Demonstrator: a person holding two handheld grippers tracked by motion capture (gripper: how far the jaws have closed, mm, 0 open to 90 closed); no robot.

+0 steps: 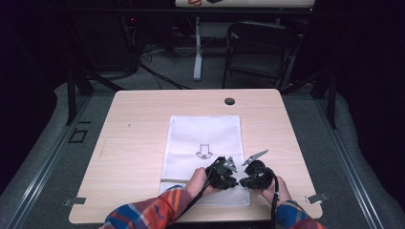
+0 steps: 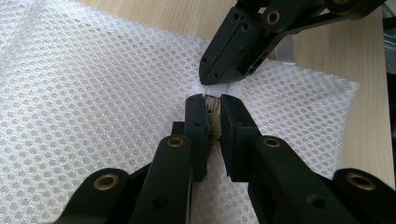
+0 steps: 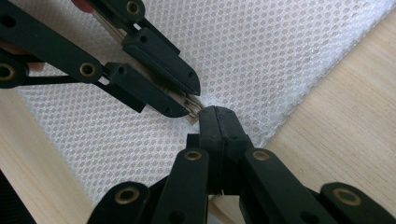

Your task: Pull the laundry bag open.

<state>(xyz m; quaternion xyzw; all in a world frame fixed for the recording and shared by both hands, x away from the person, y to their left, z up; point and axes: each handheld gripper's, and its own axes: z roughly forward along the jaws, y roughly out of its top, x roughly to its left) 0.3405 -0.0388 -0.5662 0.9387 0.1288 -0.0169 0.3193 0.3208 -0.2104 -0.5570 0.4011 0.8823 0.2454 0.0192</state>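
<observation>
A white mesh bag with a printed arrow lies flat on the wooden table. Both grippers meet tip to tip at its near right corner. My left gripper is shut on a small beige tab that sticks up from the bag. The right gripper comes in from the top of the left gripper view, its tips pinching a raised bit of white mesh just beyond the tab. In the right gripper view my right gripper is closed tight on the mesh, and the left gripper faces it with the beige tab.
A person's hands in plaid sleeves hold both grippers at the table's near edge. A dark cable hole sits near the far edge. A black chair and a desk leg stand beyond the table.
</observation>
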